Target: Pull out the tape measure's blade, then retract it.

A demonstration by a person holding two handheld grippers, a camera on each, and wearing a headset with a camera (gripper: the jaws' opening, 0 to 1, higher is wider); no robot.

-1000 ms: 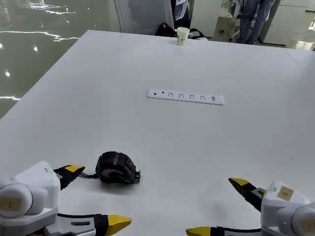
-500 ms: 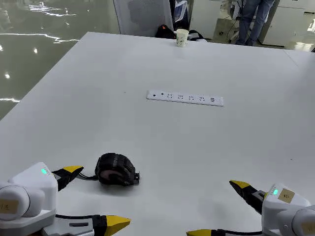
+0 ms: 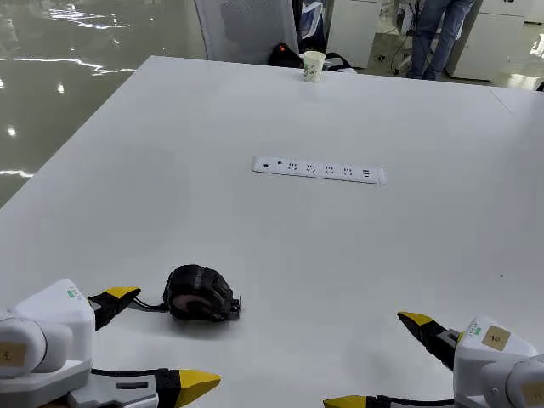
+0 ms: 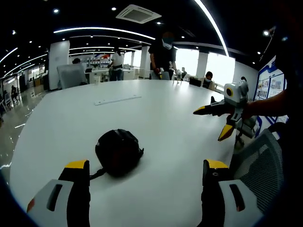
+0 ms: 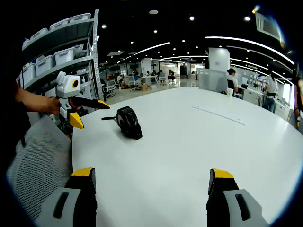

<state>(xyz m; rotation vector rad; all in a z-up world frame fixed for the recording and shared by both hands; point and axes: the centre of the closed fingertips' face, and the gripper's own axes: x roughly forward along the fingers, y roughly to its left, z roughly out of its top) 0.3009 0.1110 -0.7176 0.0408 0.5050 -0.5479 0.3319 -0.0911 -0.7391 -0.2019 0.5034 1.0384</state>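
Nothing here reads cleanly. The right hand-held gripper (image 3: 374, 359), near right, wears a tan sticker (image 3: 495, 337) with a dark mark, too small to make out. The left hand-held gripper (image 3: 163, 337), near left, has a matching tan label (image 3: 10, 354), which is blurred. A small green tag (image 3: 82, 293) sits there too, illegible. At the far edge of the bench (image 3: 255, 221), a paper cup (image 3: 314, 65) carries green print, with no letters I can tell. In the left gripper view a blue wall poster (image 4: 271, 75) is unreadable.

In your head view the bottom edge cuts off the bodies of your left gripper (image 3: 167, 335) and right gripper (image 3: 371, 359), the far end of the tape measure's (image 3: 201, 293) cord (image 3: 150, 306) hides behind the left gripper's upper jaw, and the paper cup's (image 3: 314, 64) print is too small to read.
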